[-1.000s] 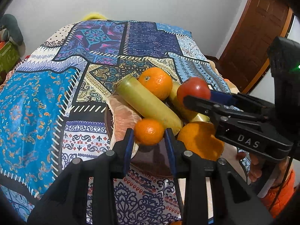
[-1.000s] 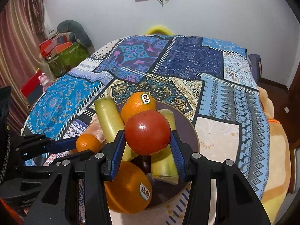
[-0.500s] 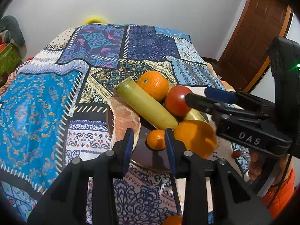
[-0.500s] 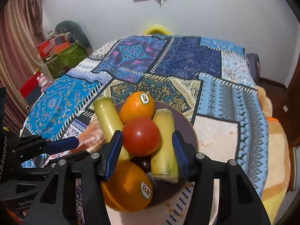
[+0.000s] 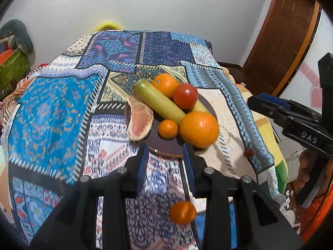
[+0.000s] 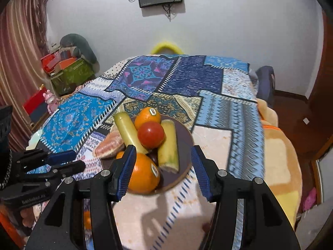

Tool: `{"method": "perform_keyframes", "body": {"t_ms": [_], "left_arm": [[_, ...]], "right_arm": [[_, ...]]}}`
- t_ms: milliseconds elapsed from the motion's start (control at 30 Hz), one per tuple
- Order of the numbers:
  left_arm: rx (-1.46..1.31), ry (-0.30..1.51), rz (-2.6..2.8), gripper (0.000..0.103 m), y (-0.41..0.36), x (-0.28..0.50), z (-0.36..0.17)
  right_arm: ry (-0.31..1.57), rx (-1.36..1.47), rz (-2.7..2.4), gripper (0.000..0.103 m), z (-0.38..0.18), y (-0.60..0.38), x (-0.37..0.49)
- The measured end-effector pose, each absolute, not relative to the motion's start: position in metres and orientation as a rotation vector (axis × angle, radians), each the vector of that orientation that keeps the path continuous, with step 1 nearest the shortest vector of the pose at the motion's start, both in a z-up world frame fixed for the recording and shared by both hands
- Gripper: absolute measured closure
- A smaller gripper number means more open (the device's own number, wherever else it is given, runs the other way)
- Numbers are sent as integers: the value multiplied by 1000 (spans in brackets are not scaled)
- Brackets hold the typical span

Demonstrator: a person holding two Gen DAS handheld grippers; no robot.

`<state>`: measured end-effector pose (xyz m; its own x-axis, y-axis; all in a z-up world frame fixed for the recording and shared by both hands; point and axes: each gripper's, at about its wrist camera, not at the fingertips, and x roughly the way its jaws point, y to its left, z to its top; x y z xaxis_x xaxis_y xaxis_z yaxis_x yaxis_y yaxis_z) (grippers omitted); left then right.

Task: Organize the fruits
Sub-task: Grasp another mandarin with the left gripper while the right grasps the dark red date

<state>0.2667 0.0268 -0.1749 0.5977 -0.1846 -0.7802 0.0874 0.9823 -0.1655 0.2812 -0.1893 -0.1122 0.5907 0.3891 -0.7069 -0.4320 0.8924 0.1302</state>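
A dark brown plate on the patchwork cloth holds a large orange, a small mandarin, a red tomato, a second orange, two yellow-green stalks and a pomelo slice. The plate and tomato also show in the right wrist view. My left gripper is open and empty, just short of the plate. My right gripper is open and empty, above the plate's near edge. A loose mandarin lies on the cloth below my left gripper.
A small dark red fruit lies on the cloth right of the plate. The table edge drops off at the right, over an orange blanket. Boxes and a green bin stand at the far left. A wooden door is at the right.
Both grippers opened and pulled back from the plate. The tomato left my right gripper and rests on the fruit pile. The small mandarin left my left gripper and lies on the plate.
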Motion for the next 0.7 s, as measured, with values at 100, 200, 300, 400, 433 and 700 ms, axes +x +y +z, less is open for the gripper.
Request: {"method": "perform_keyframes", "body": {"t_ms": [100, 200, 300, 400, 433, 700], "left_arm": [[-102, 934, -154, 62, 23, 257, -178], [-104, 973, -158, 62, 18, 247, -187], [-125, 1018, -172, 62, 15, 240, -199], [-138, 1055, -181, 62, 10, 234, -210], [-140, 1066, -181, 62, 9, 232, -214], [-131, 1145, -192, 62, -1, 222, -243]], "right_arm": [[812, -54, 452, 52, -110, -202, 270], [818, -48, 429, 52, -109, -214, 261], [829, -51, 406, 52, -110, -226, 252], [838, -63, 379, 52, -113, -235, 244], [842, -64, 373, 52, -115, -239, 243], [886, -48, 346, 52, -131, -257, 230]]}}
